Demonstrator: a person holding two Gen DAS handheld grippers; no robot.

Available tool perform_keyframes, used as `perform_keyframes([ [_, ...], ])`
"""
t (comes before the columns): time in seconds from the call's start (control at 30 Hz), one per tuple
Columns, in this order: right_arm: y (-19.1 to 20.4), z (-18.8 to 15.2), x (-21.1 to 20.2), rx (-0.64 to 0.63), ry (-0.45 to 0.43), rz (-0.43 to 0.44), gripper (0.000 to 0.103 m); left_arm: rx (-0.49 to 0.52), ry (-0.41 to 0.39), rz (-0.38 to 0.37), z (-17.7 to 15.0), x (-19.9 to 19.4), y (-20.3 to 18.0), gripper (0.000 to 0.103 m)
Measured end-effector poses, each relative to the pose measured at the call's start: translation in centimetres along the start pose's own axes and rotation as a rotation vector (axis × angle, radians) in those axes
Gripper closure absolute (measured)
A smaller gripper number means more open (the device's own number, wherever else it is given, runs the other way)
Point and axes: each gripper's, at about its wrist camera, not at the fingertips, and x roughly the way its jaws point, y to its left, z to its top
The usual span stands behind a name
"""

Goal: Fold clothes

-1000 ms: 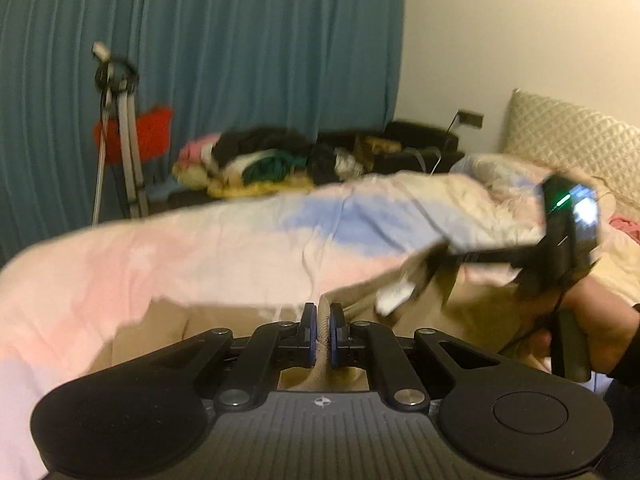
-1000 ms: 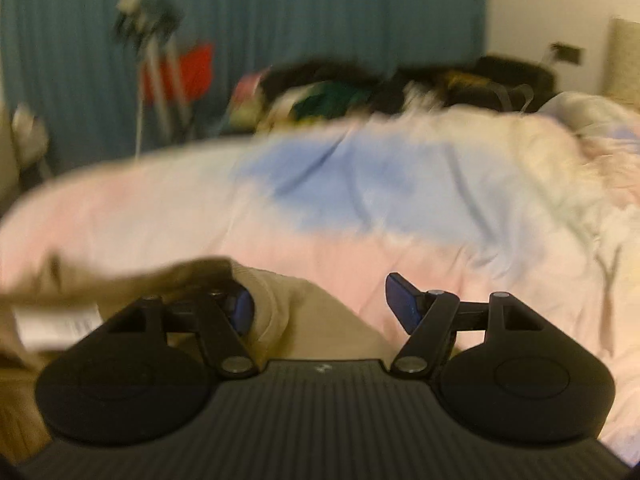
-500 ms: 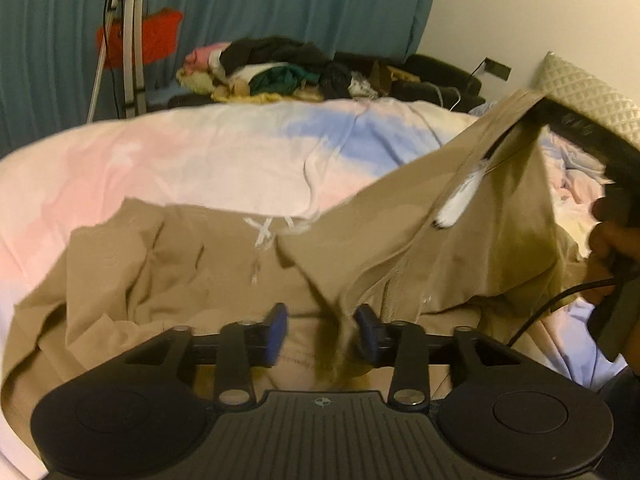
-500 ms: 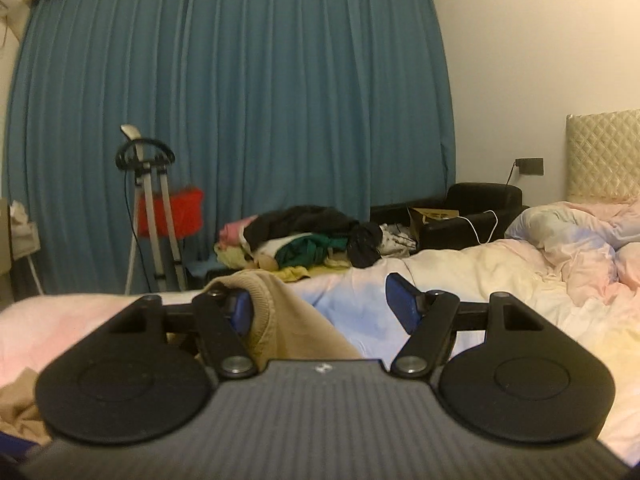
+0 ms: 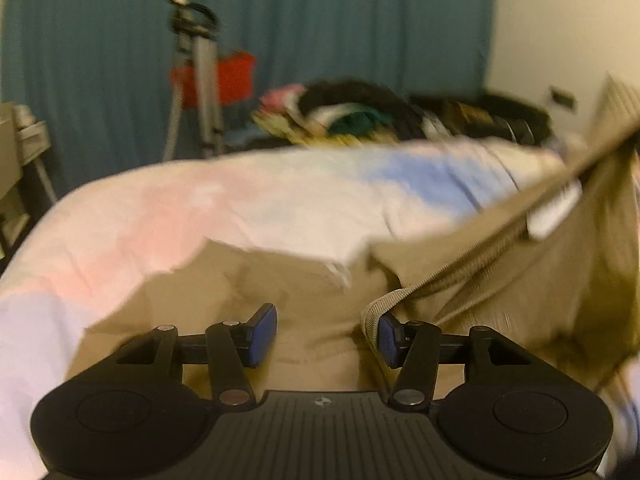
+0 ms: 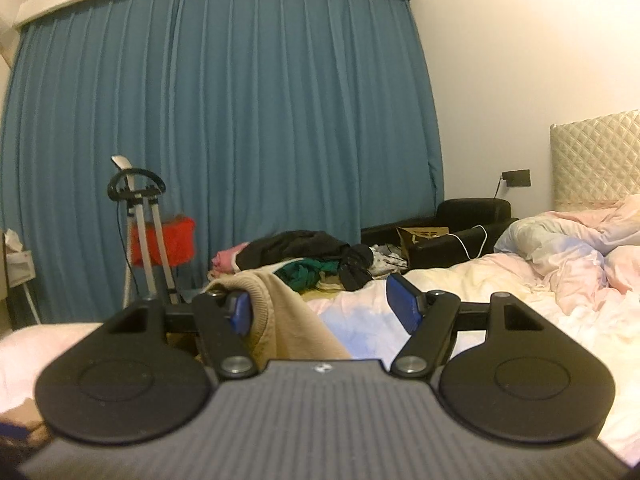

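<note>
I'm mid-fold on the tan garment (image 5: 320, 312): most of it lies on the bed (image 5: 200, 216), w/ one ribbed edge pulled up toward 2 o'clock in the left wrist view. Left tongs (image 5: 327, 338) have just been opening; they stand apart, hem edge touching the right pad but not pinched. Right tongs (image 6: 322, 305) are wide, cloth draped over the left finger (image 6: 240, 308), not clamped. Next, I reckon, I need to re-grip a corner w/ the left and lay the raised part flat. Room: blue curtain (image 6: 224, 120) at 12, clothes pile (image 6: 304, 256) behind the bed, tripod (image 6: 140, 232) at 10, quilted headboard (image 6: 596, 156) at 3.
</note>
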Motion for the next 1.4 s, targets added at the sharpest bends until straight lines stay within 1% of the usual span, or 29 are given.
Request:
perform_keyframes([
  [0.03,0.2,-0.2,0.0,-0.005,0.008,-0.001,0.033,-0.022,-0.016,0.007,0.2,-0.2,0.4,0.047],
  [0.1,0.4,-0.3,-0.1,-0.001,0.019,0.005,0.033,-0.043,-0.014,-0.007,0.4,-0.3,0.8,0.047],
  [0.13,0.5,-0.2,-0.4,0.004,0.017,0.011,0.033,-0.049,0.000,-0.026,0.5,-0.1,0.9,0.045],
  [0.17,0.6,-0.1,-0.7,0.004,0.015,0.013,0.033,-0.053,0.030,-0.062,0.4,0.1,0.8,0.043],
  [0.27,1.0,0.2,-1.4,0.007,0.013,0.014,0.033,-0.053,0.110,-0.147,-0.1,1.1,0.3,0.042],
  [0.37,1.4,0.2,-2.2,-0.012,0.003,0.008,0.033,-0.005,0.132,-0.135,-0.7,2.4,-0.9,0.037],
  [0.43,1.5,0.1,-2.7,-0.023,-0.008,0.002,0.033,0.038,0.150,-0.122,-1.0,3.2,-1.7,0.036],
  [0.5,1.5,0.1,-3.2,-0.019,-0.020,-0.004,0.033,0.098,0.148,-0.101,-1.4,3.9,-2.5,0.035],
  [0.6,1.6,0.2,-3.9,-0.024,-0.038,-0.012,0.033,0.210,0.115,-0.057,-2.6,3.3,-3.8,0.032],
  [0.63,1.7,0.2,-4.2,-0.030,-0.045,-0.015,0.033,0.233,0.103,-0.039,-2.9,3.0,-4.0,0.031],
  [0.7,1.8,0.1,-4.5,-0.046,-0.050,-0.024,0.033,0.235,0.072,0.008,-2.9,2.5,-3.9,0.030],
  [0.8,1.7,0.4,-4.3,-0.057,-0.028,-0.036,0.033,0.119,-0.006,0.111,-1.9,1.3,-2.0,0.029],
  [0.83,1.5,0.8,-4.0,-0.048,-0.013,-0.041,0.033,0.051,-0.046,0.132,-1.1,0.6,-0.9,0.027],
  [0.87,1.4,1.3,-3.8,-0.033,0.004,-0.042,0.033,-0.021,-0.095,0.141,-0.2,-0.5,0.2,0.026],
  [0.93,1.6,2.9,-3.5,-0.018,0.009,-0.024,0.033,-0.149,-0.194,0.160,1.7,-3.0,2.2,0.025],
  [1.0,2.1,5.1,-3.4,-0.017,-0.005,0.000,0.033,-0.195,-0.310,0.180,4.2,-6.3,3.1,0.024],
  [1.03,2.6,6.4,-3.5,-0.026,-0.024,0.015,0.033,-0.212,-0.361,0.189,5.5,-8.0,3.5,0.024],
  [1.1,3.3,9.7,-3.8,-0.022,-0.059,0.049,0.033,-0.212,-0.441,0.200,8.1,-11.4,3.8,0.024],
  [1.2,4.4,15.9,-5.1,-0.007,-0.133,0.101,0.033,-0.213,-0.581,0.214,12.0,-17.4,4.2,0.024],
  [1.3,4.9,21.6,-6.7,0.018,-0.187,0.152,0.033,-0.233,-0.697,0.201,15.7,-23.9,4.3,0.024],
  [1.4,5.3,26.9,-9.1,0.026,-0.240,0.202,0.033,-0.234,-0.805,0.198,18.0,-30.6,4.2,0.024],
])
